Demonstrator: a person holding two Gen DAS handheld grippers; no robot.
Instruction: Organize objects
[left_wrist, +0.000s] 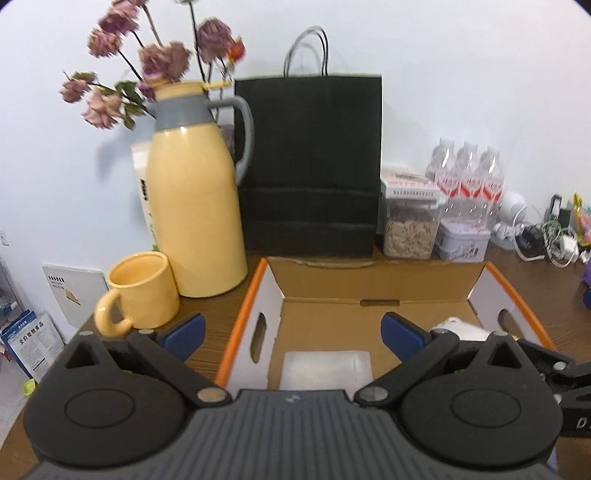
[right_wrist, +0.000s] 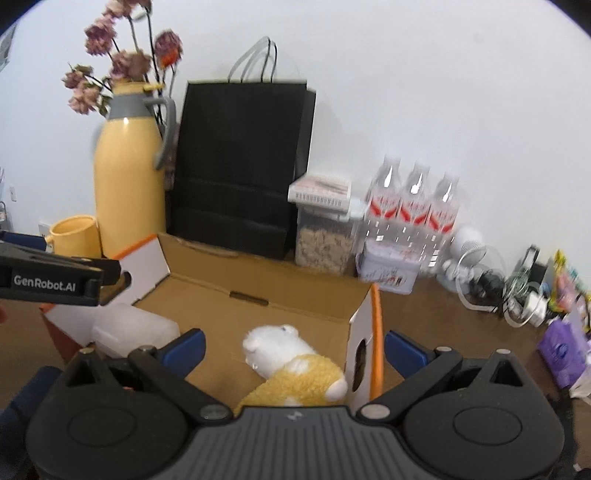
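My left fingers (left_wrist: 293, 334) stand wide apart over the open cardboard box with orange-edged white side flaps (left_wrist: 264, 295), with nothing between the blue pads (left_wrist: 186, 334). Directly below them, at six o'clock on the box floor, lies a flat translucent plastic container (left_wrist: 325, 369). My right fingers (right_wrist: 293, 349) are spread just as wide and empty, hanging above the box's right-hand end. Between them, at six o'clock in the right wrist view, a white-and-yellow plush toy animal (right_wrist: 291, 365) lies on its side on the cardboard floor, close to the right flap. The same toy peeks out at three o'clock in the left wrist view.

On the brown wooden surface (left_wrist: 210, 325), at nine o'clock from the box, a pale yellow ceramic mug (left_wrist: 142, 291) stands upright just beside a tall yellow thermos jug with a grey collar and handle (left_wrist: 195, 206). Dried pink flowers (left_wrist: 147, 62) rise behind the jug. At twelve o'clock beyond the box a black paper carrier bag (left_wrist: 308, 162) stands against the white wall. At two o'clock sit a clear plastic canister of cereal (left_wrist: 408, 229), a small patterned tin (left_wrist: 461, 242) and three clear water bottles with red labels (left_wrist: 467, 177).
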